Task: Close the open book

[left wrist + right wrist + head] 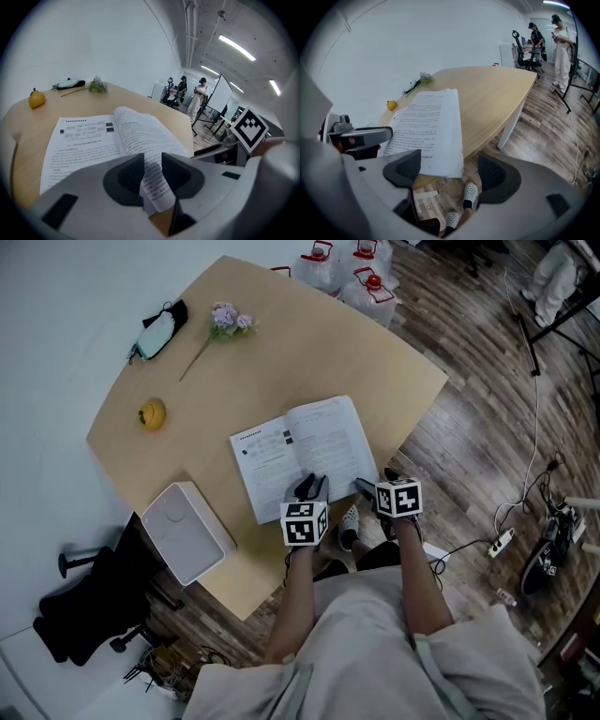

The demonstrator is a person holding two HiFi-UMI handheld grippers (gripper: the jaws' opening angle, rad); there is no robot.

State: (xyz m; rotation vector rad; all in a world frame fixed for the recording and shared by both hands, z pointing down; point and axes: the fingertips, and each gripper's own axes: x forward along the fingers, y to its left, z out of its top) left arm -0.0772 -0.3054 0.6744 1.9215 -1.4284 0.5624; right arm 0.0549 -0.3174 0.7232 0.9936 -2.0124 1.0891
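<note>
One table (281, 352) carries the open book (300, 451), lying flat by its near edge, so closing hasn't begun. The next move probably calls for lifting one side over the spine. The left hand-held gripper (308, 487) tilts down over the near pages, jaws narrowly apart and gripping nothing. The right hand-held gripper (367, 488), gaping and empty, hangs at the table's edge.

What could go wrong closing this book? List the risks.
The book's near corner overhangs the table's edge, so a pull toward the person could slide it off. The left gripper, jaws narrowly apart at the near page edge, may catch one sheet and crease it. The right gripper is wide open, steadying nothing.
</note>
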